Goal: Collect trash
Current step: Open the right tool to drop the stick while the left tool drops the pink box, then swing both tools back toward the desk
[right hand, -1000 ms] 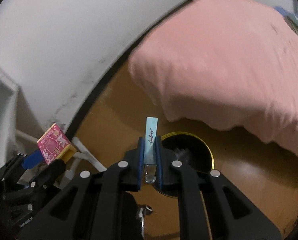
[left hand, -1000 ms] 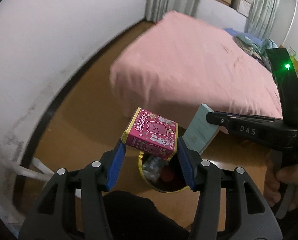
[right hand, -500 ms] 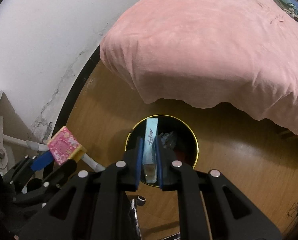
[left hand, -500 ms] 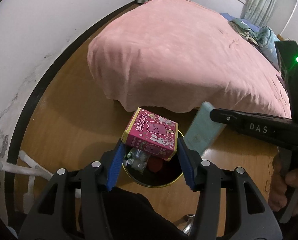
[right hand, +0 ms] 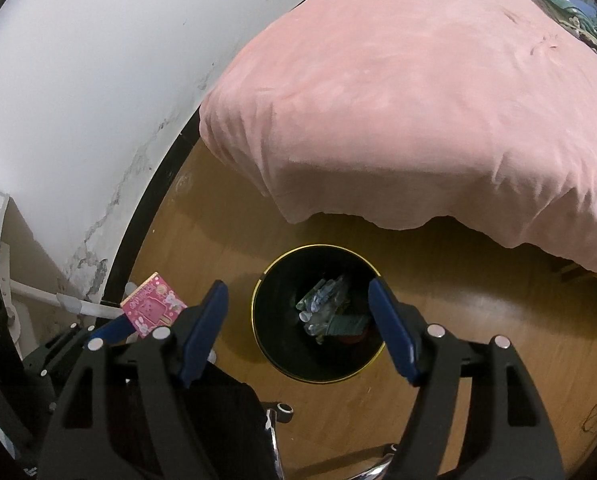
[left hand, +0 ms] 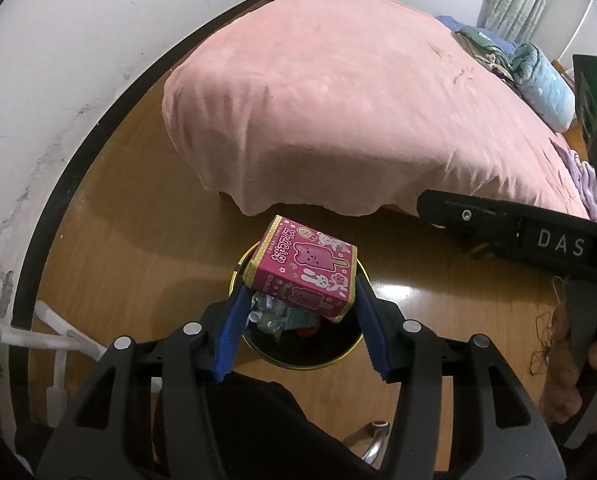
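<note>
My left gripper (left hand: 300,300) is shut on a pink candy box (left hand: 304,274) with cartoon ice-pop pictures and holds it above a black, gold-rimmed trash bin (left hand: 310,354). The bin holds crumpled plastic and other trash. In the right wrist view my right gripper (right hand: 298,300) is open and empty above the same bin (right hand: 274,320); a flat teal box (right hand: 344,324) lies inside among plastic wrappers. The pink box (right hand: 152,310) shows at the lower left there. The right gripper's body (left hand: 518,236) shows at the right of the left wrist view.
A bed with a pink cover (left hand: 338,100) stands just beyond the bin, with bedding (left hand: 538,76) piled at its far end. A white wall (right hand: 78,80) with a black baseboard runs along the left. White furniture legs (left hand: 38,332) and a chair caster (right hand: 282,408) are on the wooden floor.
My right gripper has opened and the teal box has dropped into the bin. Both grippers have come closer over the bin. The left still holds the pink box.
</note>
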### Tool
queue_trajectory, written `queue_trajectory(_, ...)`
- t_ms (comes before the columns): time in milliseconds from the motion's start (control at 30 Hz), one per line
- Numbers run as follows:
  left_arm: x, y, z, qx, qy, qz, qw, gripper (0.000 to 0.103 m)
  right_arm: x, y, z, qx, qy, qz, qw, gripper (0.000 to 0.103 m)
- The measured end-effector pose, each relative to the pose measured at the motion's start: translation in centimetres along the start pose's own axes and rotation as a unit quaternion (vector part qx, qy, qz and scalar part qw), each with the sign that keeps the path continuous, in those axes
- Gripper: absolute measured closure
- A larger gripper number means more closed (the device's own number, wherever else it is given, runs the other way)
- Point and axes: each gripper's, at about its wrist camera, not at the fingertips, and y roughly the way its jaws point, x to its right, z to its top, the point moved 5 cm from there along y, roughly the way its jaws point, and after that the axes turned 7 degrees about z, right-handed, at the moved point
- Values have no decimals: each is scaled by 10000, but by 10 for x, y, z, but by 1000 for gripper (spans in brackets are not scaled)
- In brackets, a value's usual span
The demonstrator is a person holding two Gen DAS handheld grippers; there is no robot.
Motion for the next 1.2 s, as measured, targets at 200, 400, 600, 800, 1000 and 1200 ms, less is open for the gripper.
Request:
queue_trajectory(200, 7, -6, 12, 71, 35, -13, 10000, 30, 8, -10, 5, 235, 188, -29, 9995, 33)
queue_trajectory(400, 1, -27, 17, 237, 34, 68, 9997, 23, 12, -19, 11, 436, 359, 41, 9984, 32)
queue_trajectory(600, -22, -87, 12, 609, 4, 330, 9976, 11, -17, -18, 15, 451, -30, 45, 9990, 27)
queue_trajectory(800, -81, -190, -9, 1268, -118, 894, 9878, 8, -115, -37, 17, 737, -994, 378, 9916, 27)
queue_trajectory(1000, -198, -290, -80, 1692, -1139, 1889, 9606, 7, -272, -45, -22, 415, -2392, 1485, 9587, 27)
queue_trajectory(1200, -321, -369, -206, 1561, -2642, 3086, 9003, 7, -448, -34, -107, -546, -3664, 2653, 8902, 25)
